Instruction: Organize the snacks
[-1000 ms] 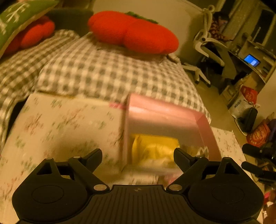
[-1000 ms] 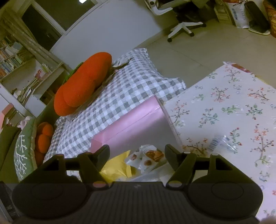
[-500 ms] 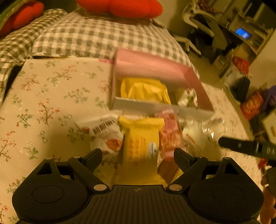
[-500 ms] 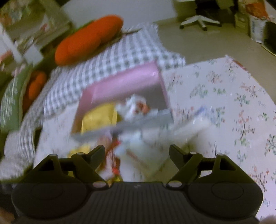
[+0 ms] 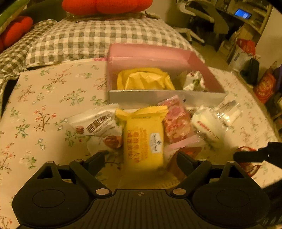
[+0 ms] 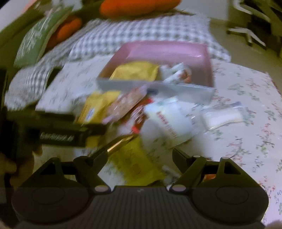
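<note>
A pink box (image 5: 158,51) stands on the floral tablecloth (image 5: 44,105) with a yellow bag (image 5: 144,79) and a small white packet (image 5: 193,81) inside. Loose snacks lie in front of it: a white packet (image 5: 98,125), a yellow packet (image 5: 143,139), a pink packet (image 5: 176,119), a white packet with red print (image 5: 206,126). My left gripper (image 5: 140,158) hangs open over the yellow packet, jaws closing slightly without touching it. In the blurred right wrist view, my right gripper (image 6: 140,156) is open above a yellow wrapper (image 6: 134,158) beside the white packet (image 6: 169,119), jaws closing.
A clear packet (image 6: 222,116) lies at the pile's right end. Behind the table are checked bedding (image 5: 88,38) and an orange cushion (image 5: 105,5). An office chair (image 5: 199,17) and bags (image 5: 264,84) stand on the floor to the right.
Both grippers have tipped down and come nearer to the table. The snack pile in front of the box has come into view. The right gripper has rolled, and its jaws stand wider than a second ago.
</note>
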A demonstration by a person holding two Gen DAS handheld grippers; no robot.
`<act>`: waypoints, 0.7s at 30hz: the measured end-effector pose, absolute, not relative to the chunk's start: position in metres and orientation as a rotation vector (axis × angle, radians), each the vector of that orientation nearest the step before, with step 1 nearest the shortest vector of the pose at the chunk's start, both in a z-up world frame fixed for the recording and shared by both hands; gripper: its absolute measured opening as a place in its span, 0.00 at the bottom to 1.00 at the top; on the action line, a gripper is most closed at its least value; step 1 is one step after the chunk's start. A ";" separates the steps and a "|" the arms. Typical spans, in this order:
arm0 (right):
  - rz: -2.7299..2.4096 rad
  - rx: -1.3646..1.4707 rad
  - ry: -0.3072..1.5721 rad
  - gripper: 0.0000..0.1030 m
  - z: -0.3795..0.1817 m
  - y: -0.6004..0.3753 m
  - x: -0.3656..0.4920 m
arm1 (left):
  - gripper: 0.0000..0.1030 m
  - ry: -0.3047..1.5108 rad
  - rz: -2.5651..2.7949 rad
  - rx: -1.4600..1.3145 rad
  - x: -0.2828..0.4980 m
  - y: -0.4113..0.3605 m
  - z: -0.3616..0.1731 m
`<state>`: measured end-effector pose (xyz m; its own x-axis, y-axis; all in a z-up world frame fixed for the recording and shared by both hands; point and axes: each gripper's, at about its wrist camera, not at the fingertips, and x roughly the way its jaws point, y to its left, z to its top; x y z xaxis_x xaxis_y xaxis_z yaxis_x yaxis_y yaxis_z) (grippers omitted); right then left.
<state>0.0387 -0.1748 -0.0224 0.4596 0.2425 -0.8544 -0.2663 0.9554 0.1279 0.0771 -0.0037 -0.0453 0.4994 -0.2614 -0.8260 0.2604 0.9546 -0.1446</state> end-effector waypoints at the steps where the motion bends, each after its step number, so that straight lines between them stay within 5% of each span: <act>1: 0.323 -0.057 1.058 0.72 -0.025 -0.169 0.038 | 0.86 1.005 -0.311 -0.003 0.078 -0.003 -0.047; 6: 0.355 -0.136 1.051 0.72 -0.028 -0.157 0.032 | 0.80 1.008 -0.306 0.002 0.078 0.000 -0.051; 14: 0.348 -0.164 1.064 0.71 -0.033 -0.151 0.033 | 0.46 1.035 -0.324 -0.028 0.081 -0.001 -0.055; 21: 0.351 -0.199 1.069 0.61 -0.038 -0.144 0.035 | 0.37 1.034 -0.325 -0.035 0.081 0.001 -0.055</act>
<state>0.0354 -0.1437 -0.0379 0.4333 0.1839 -0.8823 -0.3747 0.9271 0.0091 0.0810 0.0011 -0.0552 0.4683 -0.2814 -0.8376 0.2485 0.9516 -0.1808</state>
